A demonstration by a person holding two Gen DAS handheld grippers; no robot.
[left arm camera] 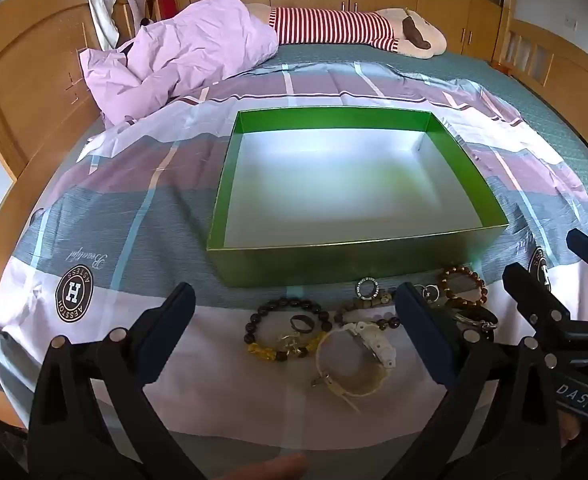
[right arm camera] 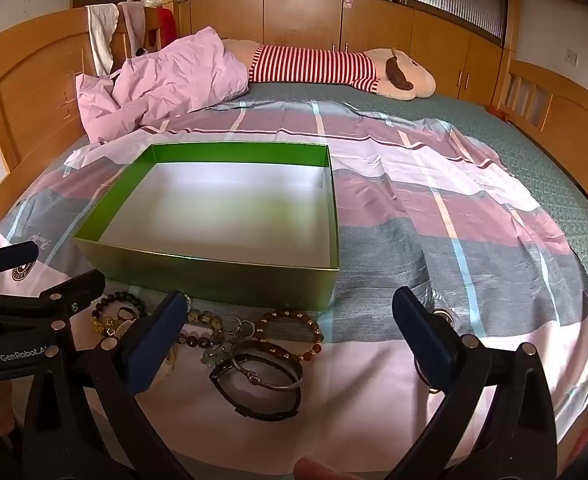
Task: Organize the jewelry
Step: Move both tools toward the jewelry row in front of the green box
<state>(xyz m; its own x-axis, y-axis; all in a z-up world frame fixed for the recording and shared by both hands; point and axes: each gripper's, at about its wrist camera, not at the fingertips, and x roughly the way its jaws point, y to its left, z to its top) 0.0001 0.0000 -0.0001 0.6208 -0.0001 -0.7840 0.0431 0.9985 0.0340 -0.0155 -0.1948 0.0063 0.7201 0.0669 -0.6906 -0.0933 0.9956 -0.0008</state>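
An empty green box [left arm camera: 334, 258] [right arm camera: 198, 276] with a white floor lies on the bed. In front of it sits a pile of jewelry: a dark bead bracelet with yellow beads [left arm camera: 284, 330], a small ring [left arm camera: 302, 323], a white watch [left arm camera: 354, 362], a brown bead bracelet [left arm camera: 464, 286] [right arm camera: 290, 334] and dark bangles [right arm camera: 258, 384]. My left gripper [left arm camera: 294, 308] hangs open above the dark bracelet and the watch, holding nothing. My right gripper [right arm camera: 290, 312] is open over the bangles and the brown bracelet, with nothing between its pads. Each gripper shows at the edge of the other's view.
A plaid sheet [right arm camera: 434, 208] covers the near half of the bed. A pink duvet [left arm camera: 182, 56] and a striped plush toy [left arm camera: 354, 28] lie at the far end. Wooden bed rails [left arm camera: 26, 92] and cupboards [right arm camera: 306, 20] surround the bed.
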